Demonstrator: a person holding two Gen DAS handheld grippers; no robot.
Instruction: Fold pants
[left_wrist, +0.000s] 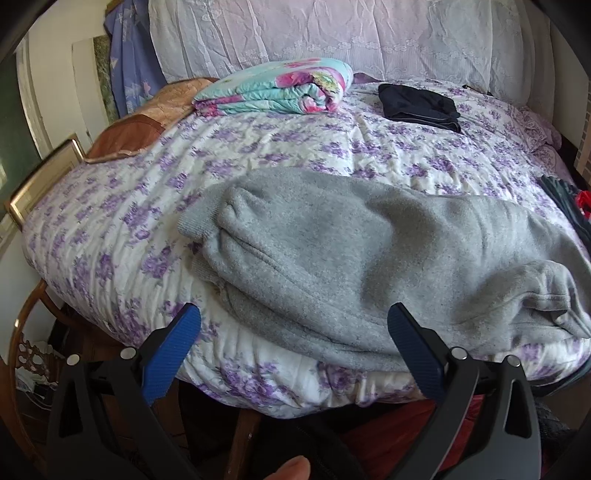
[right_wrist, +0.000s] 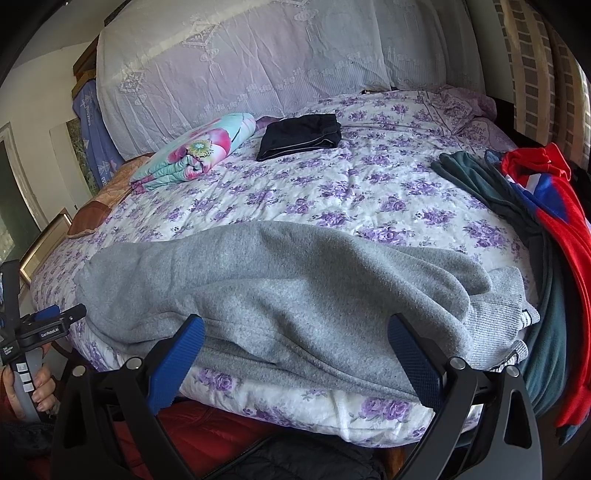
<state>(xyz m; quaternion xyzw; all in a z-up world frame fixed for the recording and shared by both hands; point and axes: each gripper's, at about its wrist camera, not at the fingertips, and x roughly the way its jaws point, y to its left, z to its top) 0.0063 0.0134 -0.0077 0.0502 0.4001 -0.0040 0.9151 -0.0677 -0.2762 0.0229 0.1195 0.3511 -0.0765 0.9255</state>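
Soft daylight, both my views sharp in the middle.
Fisheye bends the bed (right_wrist: 332, 192) into a dome, corners fall to black, my blue pads (left_wrist: 173, 350) sit crisp, and gentle shadows fill the grey pants (left_wrist: 351, 258) folds.

Black two-finger grippers, blue ribbed pads

Each gripper (left_wrist: 293, 325) (right_wrist: 295, 334) had silver pivot screws; a red quilted jacket (right_wrist: 207, 424) was worn.

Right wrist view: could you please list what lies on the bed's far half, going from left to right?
Rolled turquoise quilt with pink flowers → folded black garment → dark green fleece garment → red and blue jersey, all on the purple-flowered white bedspread.
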